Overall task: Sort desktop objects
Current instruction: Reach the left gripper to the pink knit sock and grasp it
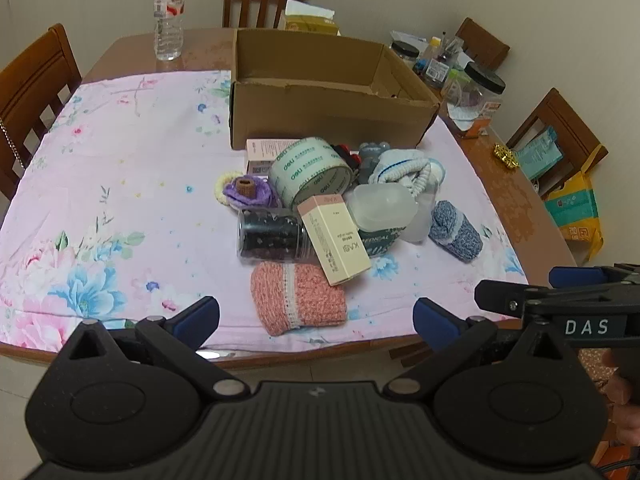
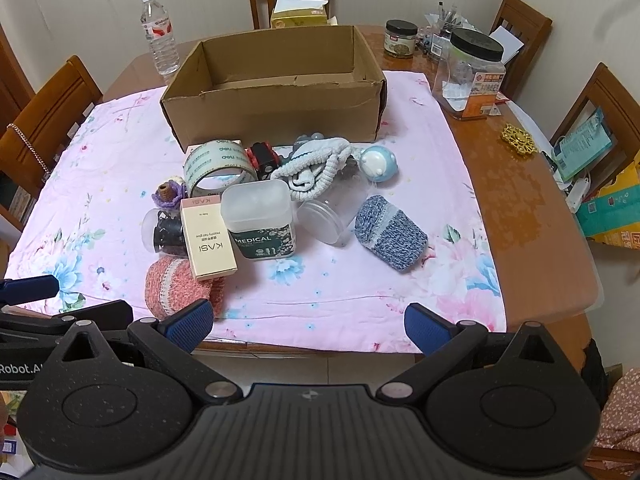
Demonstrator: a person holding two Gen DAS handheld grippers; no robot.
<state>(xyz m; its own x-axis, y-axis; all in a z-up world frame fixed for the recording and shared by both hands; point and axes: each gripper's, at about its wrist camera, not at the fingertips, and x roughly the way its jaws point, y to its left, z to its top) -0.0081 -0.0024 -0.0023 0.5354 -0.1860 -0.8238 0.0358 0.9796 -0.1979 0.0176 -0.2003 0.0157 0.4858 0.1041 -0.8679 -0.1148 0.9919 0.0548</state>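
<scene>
A heap of small objects lies on the pink floral cloth [image 1: 120, 184] before an open cardboard box [image 1: 332, 108] [image 2: 276, 108]. In the heap are a tape roll [image 1: 310, 170] [image 2: 218, 168], a cream KASI carton [image 1: 334, 238] [image 2: 206, 236], a green MEDICAL tub [image 2: 260, 220], a pink knitted sock [image 1: 298, 298] [image 2: 176, 290], a blue-grey sock [image 1: 456, 230] [image 2: 390, 234] and a dark clear jar [image 1: 270, 234]. My left gripper [image 1: 316, 320] hangs open over the near table edge, close to the pink sock, with nothing between its fingers. My right gripper [image 2: 308, 326] is open too, empty, right of the pink sock.
A water bottle [image 1: 169, 12] [image 2: 160, 36] stands at the back left. Jars and clutter [image 2: 472, 68] crowd the bare wood at the back right. Wooden chairs [image 1: 32, 92] ring the table. A gold ornament [image 2: 519, 138] lies on the right side.
</scene>
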